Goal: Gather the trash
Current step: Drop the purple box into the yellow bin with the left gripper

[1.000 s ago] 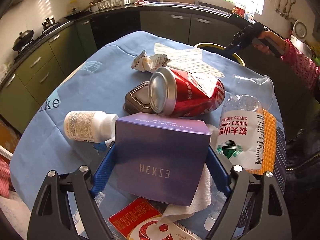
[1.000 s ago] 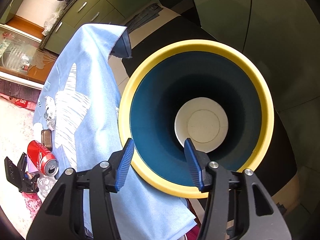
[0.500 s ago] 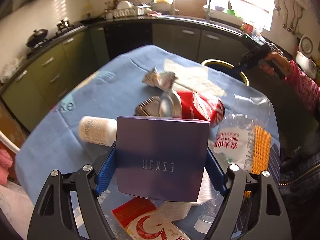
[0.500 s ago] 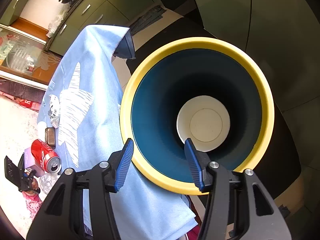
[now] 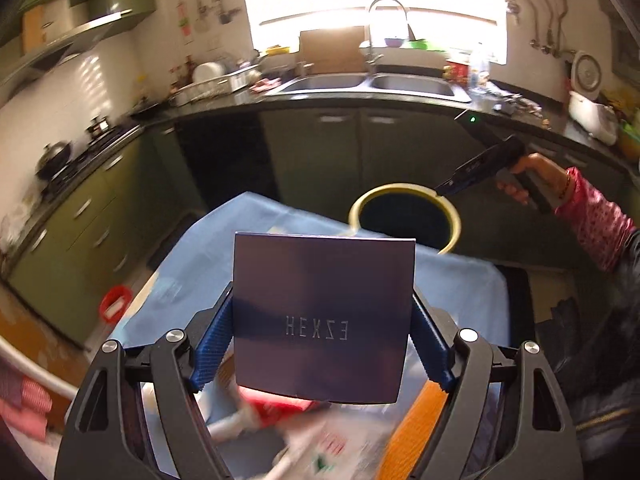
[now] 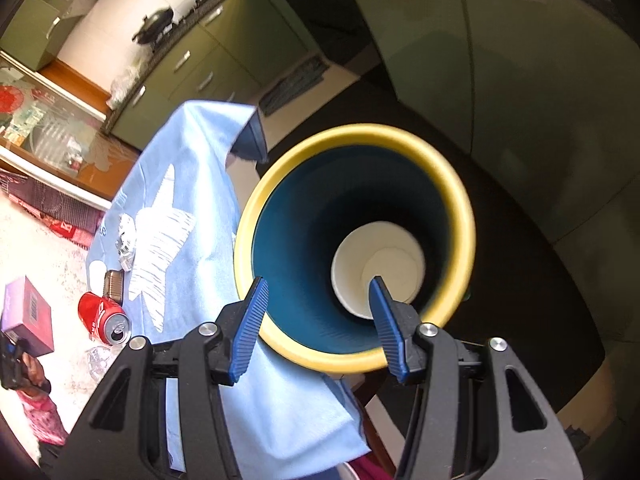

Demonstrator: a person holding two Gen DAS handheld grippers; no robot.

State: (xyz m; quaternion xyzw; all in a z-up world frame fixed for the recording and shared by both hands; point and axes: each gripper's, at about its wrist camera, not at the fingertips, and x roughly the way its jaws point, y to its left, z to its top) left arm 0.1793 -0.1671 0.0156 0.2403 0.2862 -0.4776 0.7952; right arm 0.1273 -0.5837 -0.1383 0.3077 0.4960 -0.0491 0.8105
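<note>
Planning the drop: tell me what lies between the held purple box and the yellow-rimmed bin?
Only blue tablecloth lies between purple box and bin, seen in the left wrist view.

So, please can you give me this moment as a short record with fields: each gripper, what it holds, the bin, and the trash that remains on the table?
left gripper: shut on the purple box, held above the table
right gripper: open, holds nothing, over the bin's opening
bin: yellow rim, dark blue inside, stands beside the table's edge
bin contents: one white paper cup at the bottom
table cover: light blue cloth
trash on table: red can, crumpled wrapper, small brown object
</note>
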